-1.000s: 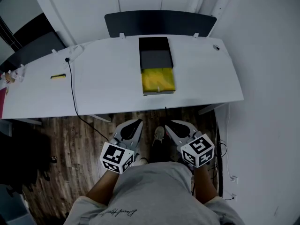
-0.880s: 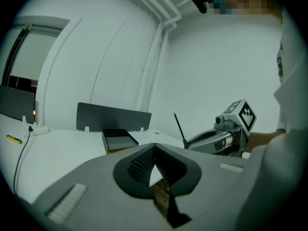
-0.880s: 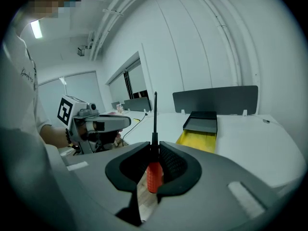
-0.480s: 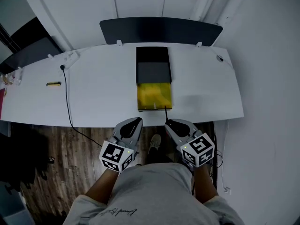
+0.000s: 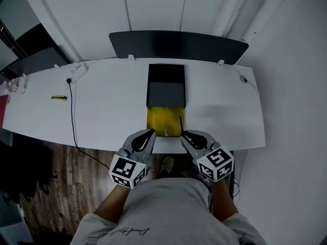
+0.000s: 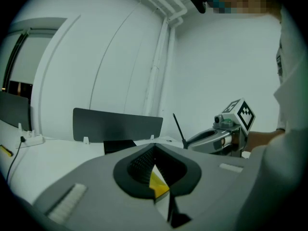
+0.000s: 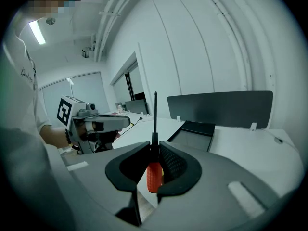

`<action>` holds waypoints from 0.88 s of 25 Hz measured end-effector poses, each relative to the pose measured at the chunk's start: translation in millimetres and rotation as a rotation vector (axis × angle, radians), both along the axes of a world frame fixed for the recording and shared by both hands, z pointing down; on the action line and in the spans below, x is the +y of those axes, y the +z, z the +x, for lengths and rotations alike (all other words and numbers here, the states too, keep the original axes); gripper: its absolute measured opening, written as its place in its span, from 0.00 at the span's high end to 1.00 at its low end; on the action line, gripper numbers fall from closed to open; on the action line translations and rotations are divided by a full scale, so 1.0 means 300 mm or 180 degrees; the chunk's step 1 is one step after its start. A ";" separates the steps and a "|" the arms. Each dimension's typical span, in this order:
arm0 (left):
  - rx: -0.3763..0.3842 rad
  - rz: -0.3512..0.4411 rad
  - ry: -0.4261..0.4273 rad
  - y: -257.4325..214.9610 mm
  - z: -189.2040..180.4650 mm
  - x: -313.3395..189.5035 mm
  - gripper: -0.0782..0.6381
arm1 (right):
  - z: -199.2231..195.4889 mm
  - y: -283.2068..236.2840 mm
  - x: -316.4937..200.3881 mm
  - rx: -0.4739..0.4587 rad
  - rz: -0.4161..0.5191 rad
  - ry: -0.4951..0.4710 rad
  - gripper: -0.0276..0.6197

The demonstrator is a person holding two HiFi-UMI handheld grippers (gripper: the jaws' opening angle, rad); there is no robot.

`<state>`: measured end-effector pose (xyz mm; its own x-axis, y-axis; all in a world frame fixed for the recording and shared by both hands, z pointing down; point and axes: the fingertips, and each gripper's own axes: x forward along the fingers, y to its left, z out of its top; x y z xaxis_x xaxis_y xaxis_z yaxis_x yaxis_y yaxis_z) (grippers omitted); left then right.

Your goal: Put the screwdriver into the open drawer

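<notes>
- Pinching a screwdriver (image 7: 154, 176) by its orange-red handle with the right claw (image 5: 183, 135), dark shaft sticking out past the tips.
- Holding the left claw (image 5: 152, 132) pressed together, with nothing in it.
- Hovering both claws side by side over the near edge of the white desk (image 5: 102, 111), just in front of the open drawer (image 5: 161, 119) with its yellow inside.
- Seen from the head view, shaft tip over the drawer's right edge.
- Far left on the desk: a black cable (image 5: 71, 111).

In the head view the right gripper (image 5: 183, 135) hides the handle of the screwdriver (image 5: 181, 124), just beside the drawer (image 5: 164, 120). Far left of the drawer, a small yellow object (image 5: 60, 98) is too small to identify, and the table (image 5: 102, 114) is cut off by the picture's edge.
</notes>
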<state>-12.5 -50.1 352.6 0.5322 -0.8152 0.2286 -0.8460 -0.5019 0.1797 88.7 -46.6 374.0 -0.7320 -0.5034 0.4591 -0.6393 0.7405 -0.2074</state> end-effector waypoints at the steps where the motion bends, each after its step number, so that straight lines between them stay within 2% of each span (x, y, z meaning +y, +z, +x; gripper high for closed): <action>1: -0.0001 0.0007 -0.0022 -0.001 0.003 -0.016 0.89 | 0.004 -0.001 -0.020 -0.0004 0.0004 -0.0017 0.84; 10: -0.0023 0.0012 -0.0157 -0.004 0.009 -0.098 0.89 | 0.015 0.005 -0.114 -0.0008 -0.0012 -0.0152 0.84; 22: -0.0037 -0.0053 -0.0113 0.004 -0.028 -0.159 0.89 | -0.027 0.027 -0.159 0.0056 -0.0117 -0.0148 0.84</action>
<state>-20.8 -97.8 353.8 0.5003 -0.8295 0.2483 -0.8653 -0.4687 0.1780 80.5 -94.3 382.2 -0.7458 -0.4516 0.4898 -0.6082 0.7615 -0.2241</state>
